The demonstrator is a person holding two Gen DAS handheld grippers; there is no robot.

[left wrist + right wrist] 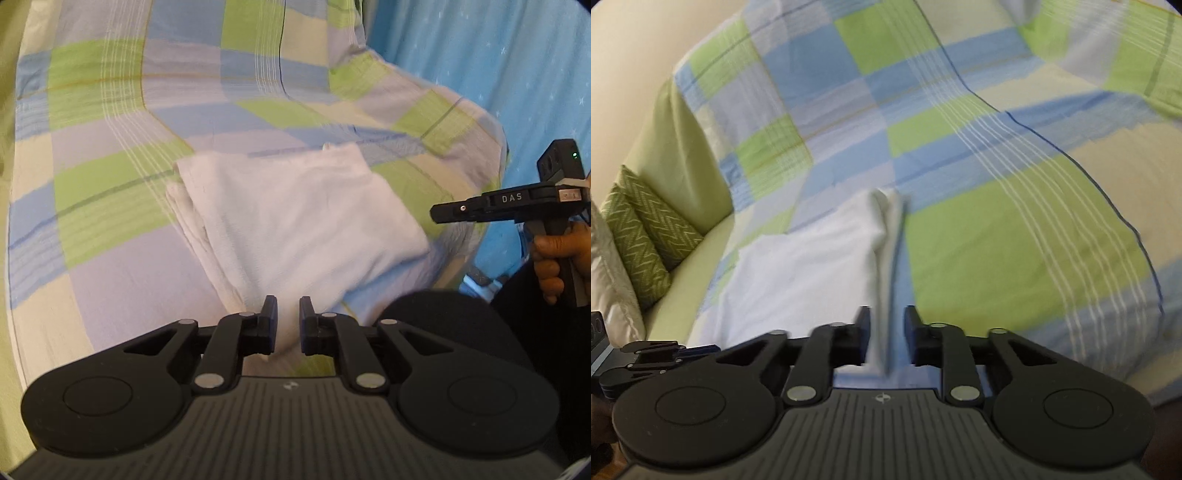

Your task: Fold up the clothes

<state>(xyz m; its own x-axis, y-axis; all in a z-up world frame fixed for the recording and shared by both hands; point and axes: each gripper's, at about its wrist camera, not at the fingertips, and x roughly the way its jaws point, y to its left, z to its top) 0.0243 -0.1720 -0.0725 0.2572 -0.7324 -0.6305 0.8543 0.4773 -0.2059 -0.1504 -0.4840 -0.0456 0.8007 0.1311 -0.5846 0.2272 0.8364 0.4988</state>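
Left gripper (288,319): jaws parted, grasping nothing, over near corner of folded white cotton cloth (295,221). Right gripper (886,334): jaws parted, straddling cloth's edge. Cloth at 12 o'clock on checked green-blue bedspread (110,110). Square edges before pressing.

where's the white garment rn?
The folded white garment lies on the checked bedspread, center of the left wrist view just ahead of the left gripper; in the right wrist view it sits left of center.
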